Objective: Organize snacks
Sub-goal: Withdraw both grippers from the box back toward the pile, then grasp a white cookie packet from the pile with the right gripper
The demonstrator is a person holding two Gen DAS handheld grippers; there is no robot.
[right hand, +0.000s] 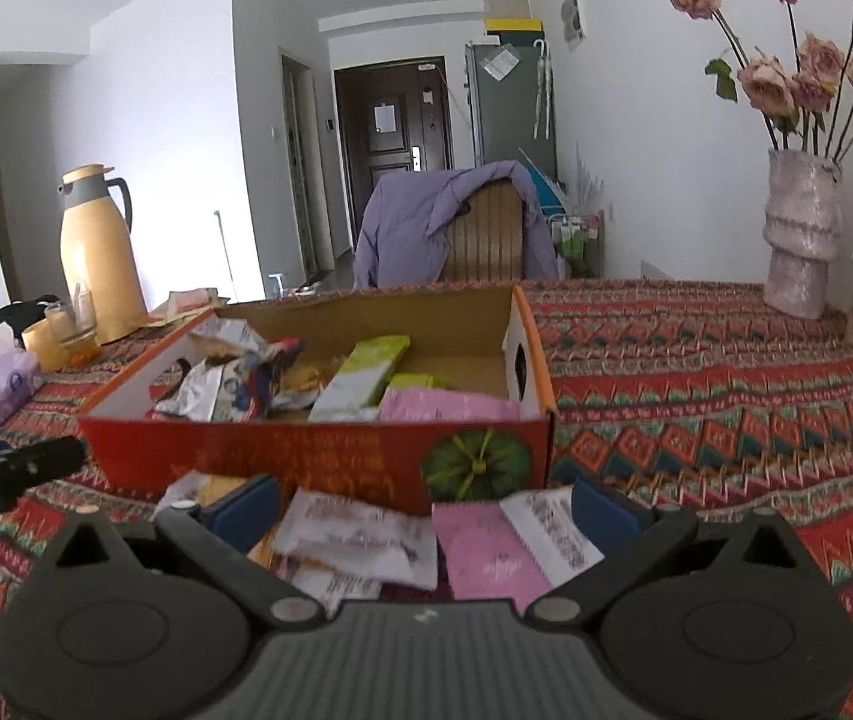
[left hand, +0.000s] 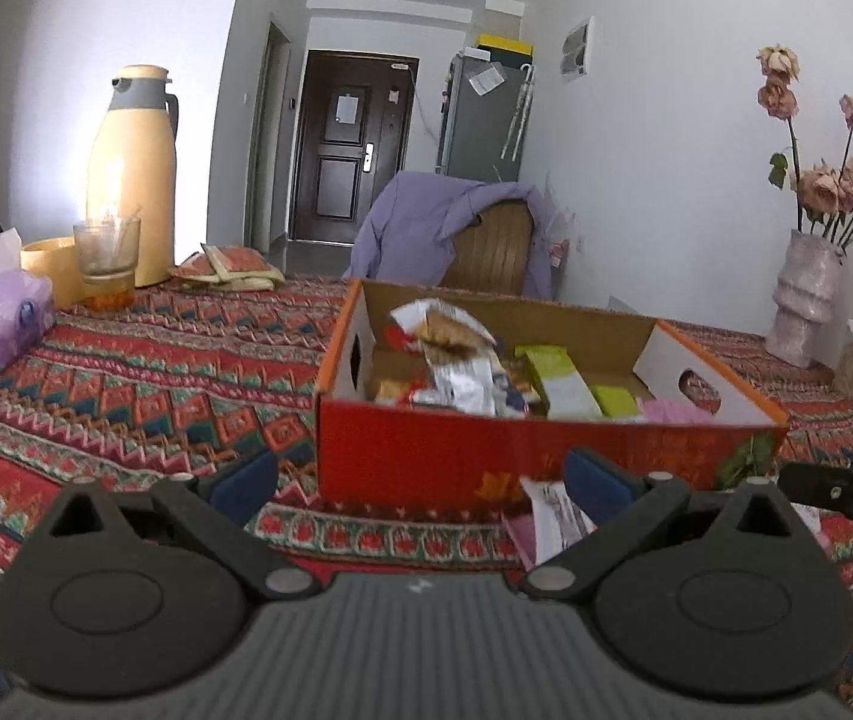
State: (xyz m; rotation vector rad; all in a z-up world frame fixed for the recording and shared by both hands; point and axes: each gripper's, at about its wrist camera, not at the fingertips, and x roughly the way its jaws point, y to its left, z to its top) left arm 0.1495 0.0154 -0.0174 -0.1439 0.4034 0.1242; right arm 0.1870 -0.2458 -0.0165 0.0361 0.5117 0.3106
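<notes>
We hold both grippers low over the patterned tablecloth (right hand: 696,372), each facing the red cardboard box (right hand: 318,456) that stands just ahead of the jaws. Our left gripper (left hand: 420,477) has its jaws spread wide and empty, with the box's red front wall directly beyond the gap. A loose packet (left hand: 552,516) lies by its right fingertip. Our right gripper (right hand: 426,498) is likewise released, jaws wide apart and holding nothing. Between and just under its fingers lie loose snacks: a white packet (right hand: 360,534) toward the left finger and a pink packet (right hand: 486,552) toward the right one, both in front of the box. Inside the box, beyond the jaws, we see a green packet (right hand: 360,378), a pink one (right hand: 444,405) and crumpled silver wrappers (right hand: 210,384). Far ahead left stands a yellow thermos (right hand: 99,258); far ahead right, a vase (right hand: 798,240) of flowers.
</notes>
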